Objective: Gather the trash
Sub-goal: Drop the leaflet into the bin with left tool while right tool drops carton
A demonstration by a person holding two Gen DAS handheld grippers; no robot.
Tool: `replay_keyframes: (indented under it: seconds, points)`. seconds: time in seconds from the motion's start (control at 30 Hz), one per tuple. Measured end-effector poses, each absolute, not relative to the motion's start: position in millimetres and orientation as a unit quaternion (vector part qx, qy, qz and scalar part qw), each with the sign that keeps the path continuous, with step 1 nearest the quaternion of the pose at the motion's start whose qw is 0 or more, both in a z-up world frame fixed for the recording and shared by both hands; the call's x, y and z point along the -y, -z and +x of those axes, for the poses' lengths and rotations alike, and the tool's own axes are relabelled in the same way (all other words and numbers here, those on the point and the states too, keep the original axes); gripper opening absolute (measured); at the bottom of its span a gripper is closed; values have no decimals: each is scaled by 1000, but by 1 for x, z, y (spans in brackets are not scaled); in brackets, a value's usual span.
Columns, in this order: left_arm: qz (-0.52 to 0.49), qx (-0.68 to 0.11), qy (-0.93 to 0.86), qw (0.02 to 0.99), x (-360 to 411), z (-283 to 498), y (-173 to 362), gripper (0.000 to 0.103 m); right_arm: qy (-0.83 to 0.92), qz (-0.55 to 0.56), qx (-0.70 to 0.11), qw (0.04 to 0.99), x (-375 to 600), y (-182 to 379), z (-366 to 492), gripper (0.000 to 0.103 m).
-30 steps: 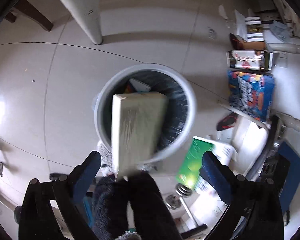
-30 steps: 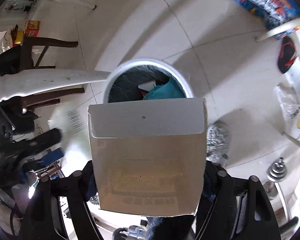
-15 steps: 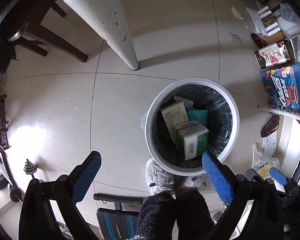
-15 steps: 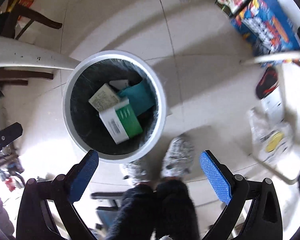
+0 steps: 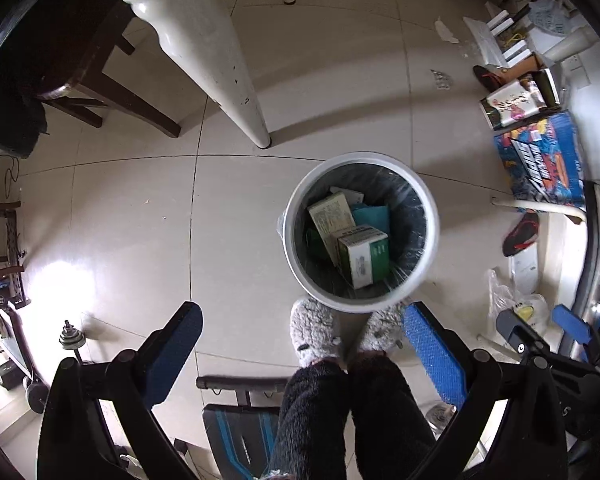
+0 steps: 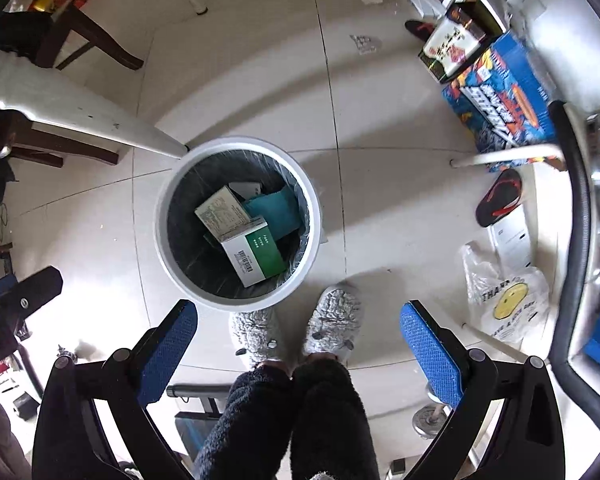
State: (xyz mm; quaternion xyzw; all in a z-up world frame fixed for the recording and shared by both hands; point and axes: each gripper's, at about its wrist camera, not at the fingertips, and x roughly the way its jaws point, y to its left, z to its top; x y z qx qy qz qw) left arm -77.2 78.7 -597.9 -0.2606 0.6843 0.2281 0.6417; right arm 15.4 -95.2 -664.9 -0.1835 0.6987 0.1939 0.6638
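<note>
White bin (image 6: 236,300), green-white box (image 6: 256,254) inside

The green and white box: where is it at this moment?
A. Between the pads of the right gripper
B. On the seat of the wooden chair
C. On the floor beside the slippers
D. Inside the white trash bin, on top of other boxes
D: the green and white box lies inside the white trash bin, resting on other boxes, and the right gripper is open with nothing between its pads.
</note>
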Motion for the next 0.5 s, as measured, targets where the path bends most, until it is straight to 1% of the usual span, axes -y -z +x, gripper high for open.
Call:
replay_keyframes:
  seconds: [0.13,0.37,0.5]
  points:
    - [-256,-678,-225,651,-69,-85,555,103,-198,-181,-692,671,99,617,10,102]
    - [-251,-665,-209,672,-52,-103,465,103,-213,-175,-684,676,111,511,-8,102]
    - [-251,-660,-194,681,-47,-114,424,103,-217,-170,-680,679,116,456,-19,102]
